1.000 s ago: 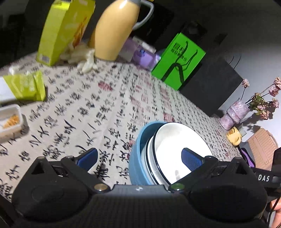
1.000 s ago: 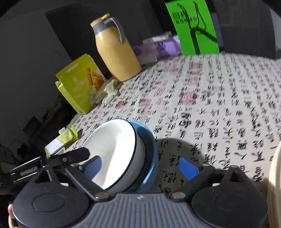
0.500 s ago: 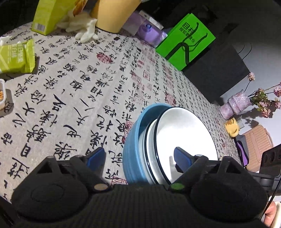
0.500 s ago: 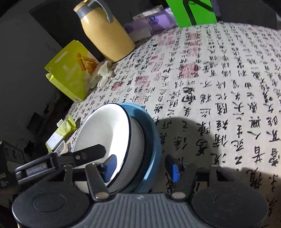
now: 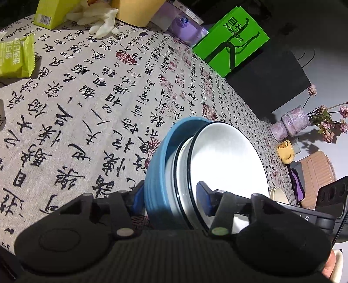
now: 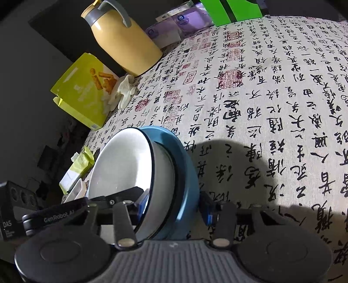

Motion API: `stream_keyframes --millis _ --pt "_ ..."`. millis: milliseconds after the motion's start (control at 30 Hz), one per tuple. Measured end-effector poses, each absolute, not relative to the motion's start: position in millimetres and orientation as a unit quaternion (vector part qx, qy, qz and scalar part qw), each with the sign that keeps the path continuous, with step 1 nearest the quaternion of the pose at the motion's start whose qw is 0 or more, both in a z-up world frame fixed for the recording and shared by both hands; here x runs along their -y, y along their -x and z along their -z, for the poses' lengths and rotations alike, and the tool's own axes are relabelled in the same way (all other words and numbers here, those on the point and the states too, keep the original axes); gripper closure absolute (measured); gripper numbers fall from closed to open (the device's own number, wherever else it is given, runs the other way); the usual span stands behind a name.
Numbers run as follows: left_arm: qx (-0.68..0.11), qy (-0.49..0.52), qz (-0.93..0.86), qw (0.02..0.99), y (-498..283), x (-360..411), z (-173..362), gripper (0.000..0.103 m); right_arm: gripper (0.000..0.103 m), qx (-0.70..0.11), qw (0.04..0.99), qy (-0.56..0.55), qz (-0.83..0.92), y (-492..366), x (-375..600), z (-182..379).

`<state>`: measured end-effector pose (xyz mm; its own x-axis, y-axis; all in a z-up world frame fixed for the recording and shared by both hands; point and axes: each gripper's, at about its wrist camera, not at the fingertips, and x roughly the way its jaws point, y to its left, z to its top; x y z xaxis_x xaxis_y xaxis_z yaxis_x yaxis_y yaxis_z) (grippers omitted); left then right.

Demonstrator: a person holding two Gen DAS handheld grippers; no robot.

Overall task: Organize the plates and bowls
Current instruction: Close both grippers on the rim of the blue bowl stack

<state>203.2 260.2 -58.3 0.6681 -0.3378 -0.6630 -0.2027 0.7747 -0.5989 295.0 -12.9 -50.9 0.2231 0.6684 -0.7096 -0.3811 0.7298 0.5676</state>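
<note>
A white bowl with a black rim sits nested in a blue bowl on the calligraphy-print tablecloth. My left gripper has closed on the near rim of the stack, one pad outside the blue wall, one inside the white bowl. In the right wrist view my right gripper grips the opposite rim of the same stack, the white bowl and the blue bowl between its pads. The left gripper's finger crosses the lower left of that view.
A yellow thermos, a yellow snack box, white gloves, purple tissue packs and a green box line the far edge. A green snack packet, a purple vase, a yellow cup and a cream bowl stand around.
Both grippers have moved in on the nested bowls and narrowed from wide open until their pads meet the rims. The bowls look nearer and more tilted in both views.
</note>
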Motion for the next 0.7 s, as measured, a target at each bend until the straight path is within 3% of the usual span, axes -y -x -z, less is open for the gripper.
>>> stream_keyframes --millis 100,700 --pt "-0.405 0.334 0.038 0.85 -203.1 -260.8 58.2 0.054 0.062 -0.521 0.773 -0.135 -0.336 -294.0 12.7 51.6" --pt "-0.405 0.319 0.035 0.856 -204.9 -256.9 56.8 0.053 0.063 -0.522 0.773 -0.134 -0.335 -294.4 12.1 51.5"
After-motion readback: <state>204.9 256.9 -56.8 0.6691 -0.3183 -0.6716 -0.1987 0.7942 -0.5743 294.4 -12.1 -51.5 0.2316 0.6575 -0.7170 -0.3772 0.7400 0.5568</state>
